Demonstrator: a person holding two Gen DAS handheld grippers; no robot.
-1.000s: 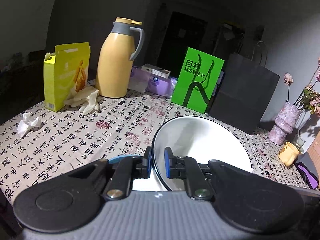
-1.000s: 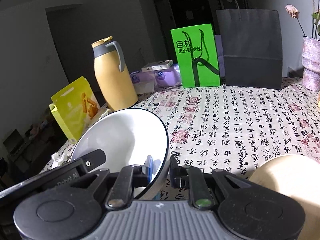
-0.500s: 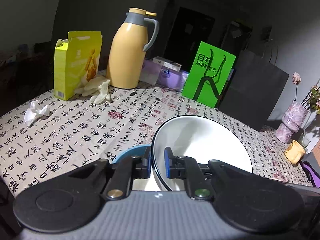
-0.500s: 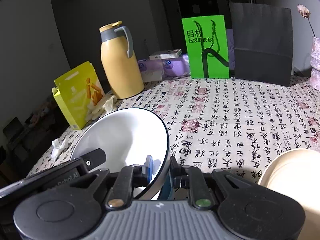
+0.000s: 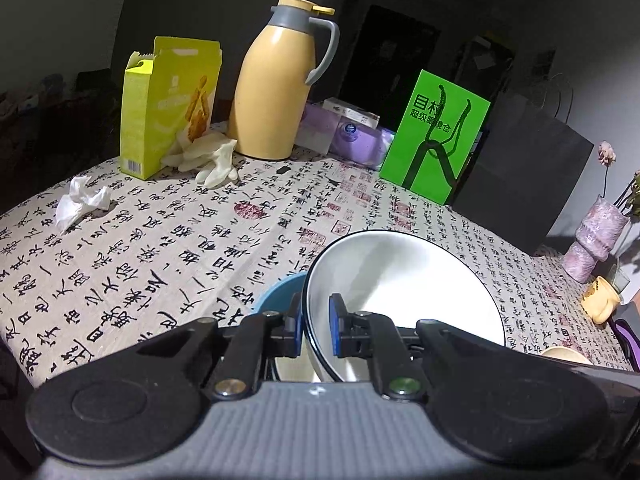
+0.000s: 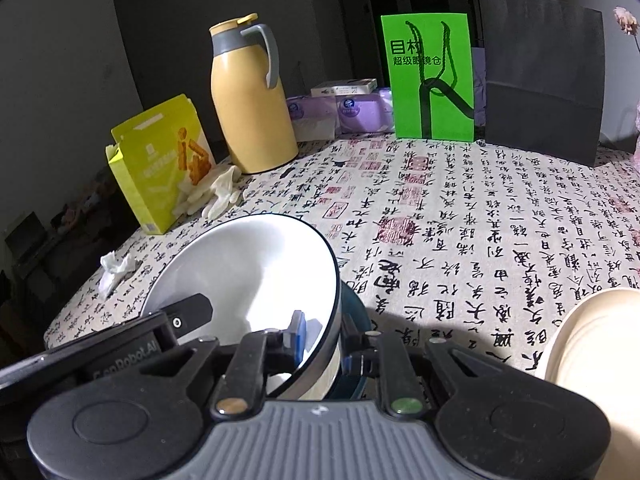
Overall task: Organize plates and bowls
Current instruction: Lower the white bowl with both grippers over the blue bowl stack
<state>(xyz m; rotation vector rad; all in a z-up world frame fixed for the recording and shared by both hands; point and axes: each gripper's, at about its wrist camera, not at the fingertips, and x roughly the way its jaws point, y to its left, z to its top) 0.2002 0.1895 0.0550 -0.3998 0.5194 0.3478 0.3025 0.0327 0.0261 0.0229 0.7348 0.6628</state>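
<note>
A white bowl with a dark rim [image 5: 400, 280] [image 6: 248, 272] is held tilted just above the patterned tablecloth. My left gripper [image 5: 316, 330] is shut on its rim at one side. My right gripper [image 6: 323, 350] is shut on the opposite rim, one pad inside the bowl and one outside. The left gripper's black body [image 6: 120, 344] shows at the lower left of the right wrist view. A blue bowl [image 5: 276, 296] [image 6: 354, 312] sits right under the white one, mostly hidden by it. A cream dish [image 6: 592, 340] [image 5: 566, 354] lies to the right.
At the back stand a yellow thermos jug [image 5: 276, 88], a yellow-green snack box [image 5: 168, 104], a green bag [image 5: 436, 136] and a black paper bag [image 5: 520, 176]. Pale gloves [image 5: 208, 160] and a crumpled tissue [image 5: 80, 200] lie left. A purple vase [image 5: 596, 236] and a yellow mug [image 5: 600, 304] stand right.
Both grippers have sunk towards the table with the white bowl between them. The blue bowl's rim now shows more plainly beneath the white bowl.
</note>
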